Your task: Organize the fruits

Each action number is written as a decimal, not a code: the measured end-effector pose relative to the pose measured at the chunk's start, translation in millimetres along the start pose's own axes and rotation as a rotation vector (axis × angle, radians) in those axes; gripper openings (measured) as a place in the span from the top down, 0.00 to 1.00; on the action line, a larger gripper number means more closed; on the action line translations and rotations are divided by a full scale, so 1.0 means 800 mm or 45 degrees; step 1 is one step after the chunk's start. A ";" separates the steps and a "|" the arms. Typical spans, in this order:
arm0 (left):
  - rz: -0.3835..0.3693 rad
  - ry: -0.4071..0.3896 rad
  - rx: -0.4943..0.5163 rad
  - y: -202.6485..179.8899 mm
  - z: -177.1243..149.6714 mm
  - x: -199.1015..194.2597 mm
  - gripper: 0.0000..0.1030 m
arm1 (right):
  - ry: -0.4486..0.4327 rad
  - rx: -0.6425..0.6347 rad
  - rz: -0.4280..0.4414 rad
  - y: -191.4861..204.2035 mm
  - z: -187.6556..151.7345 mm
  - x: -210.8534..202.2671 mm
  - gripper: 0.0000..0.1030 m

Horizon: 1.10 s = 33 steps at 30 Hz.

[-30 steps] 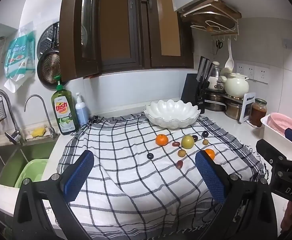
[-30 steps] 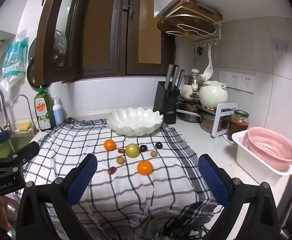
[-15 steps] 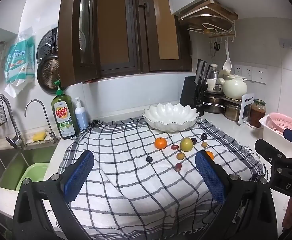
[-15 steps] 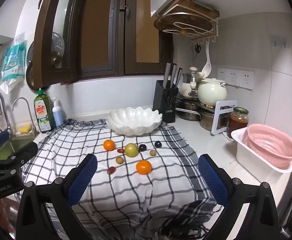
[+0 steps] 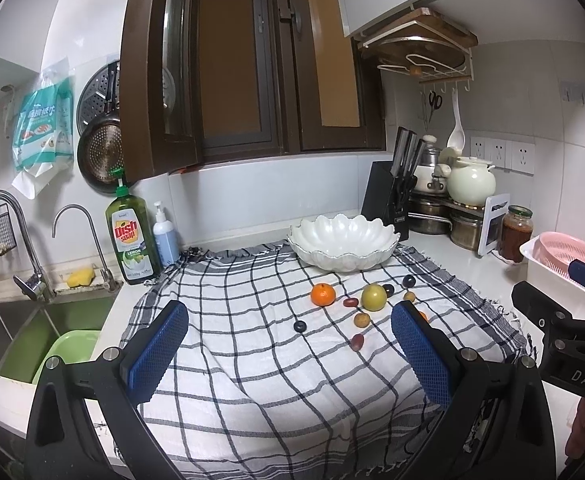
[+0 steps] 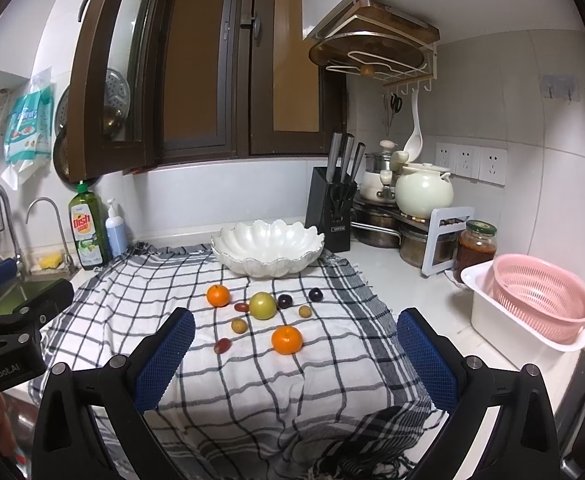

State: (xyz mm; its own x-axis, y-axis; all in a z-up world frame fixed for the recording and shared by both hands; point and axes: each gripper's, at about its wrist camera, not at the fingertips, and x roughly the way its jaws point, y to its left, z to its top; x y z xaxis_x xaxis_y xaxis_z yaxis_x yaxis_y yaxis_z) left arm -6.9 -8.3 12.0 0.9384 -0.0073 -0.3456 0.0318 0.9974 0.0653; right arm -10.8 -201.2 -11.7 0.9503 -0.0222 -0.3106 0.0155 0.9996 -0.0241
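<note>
Several small fruits lie on a checked cloth [image 5: 252,368] [image 6: 252,392]: two oranges [image 5: 323,294] [image 6: 287,339], a green-yellow apple [image 5: 373,297] [image 6: 262,305], dark plums and small brown and red fruits. Behind them stands an empty white scalloped bowl [image 5: 342,241] [image 6: 267,246]. My left gripper [image 5: 290,346] hovers open over the cloth's near part, well short of the fruits. Just as wide open, my right gripper [image 6: 294,350] frames the near orange from a distance. Each gripper shows at the edge of the other's view.
A sink [image 5: 32,320] with a green basin, taps, dish soap [image 5: 131,236] and a pump bottle lie left. A knife block [image 6: 332,212], pots, a jar [image 6: 475,246] and a pink colander in a white tub [image 6: 532,304] stand right. An open cabinet door hangs above.
Both grippers have drawn back and up slightly, so the fruits and bowl look a little smaller and lower. Nothing on the cloth has moved; both stay open.
</note>
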 end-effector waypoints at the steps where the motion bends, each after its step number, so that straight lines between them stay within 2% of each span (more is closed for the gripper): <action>1: 0.000 -0.002 0.001 0.000 0.001 0.000 0.00 | 0.003 0.000 -0.001 -0.001 0.001 0.000 0.01; 33: -0.006 0.000 0.002 -0.006 0.007 -0.005 0.00 | -0.003 0.004 0.002 -0.003 0.001 -0.002 0.01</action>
State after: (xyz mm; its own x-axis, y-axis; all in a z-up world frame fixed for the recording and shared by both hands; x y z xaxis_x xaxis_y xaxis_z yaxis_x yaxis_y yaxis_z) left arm -8.7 -13.3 18.2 0.9382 -0.0122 -0.3459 0.0369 0.9972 0.0649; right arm -11.7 -203.2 -10.5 0.9511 -0.0209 -0.3082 0.0151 0.9997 -0.0210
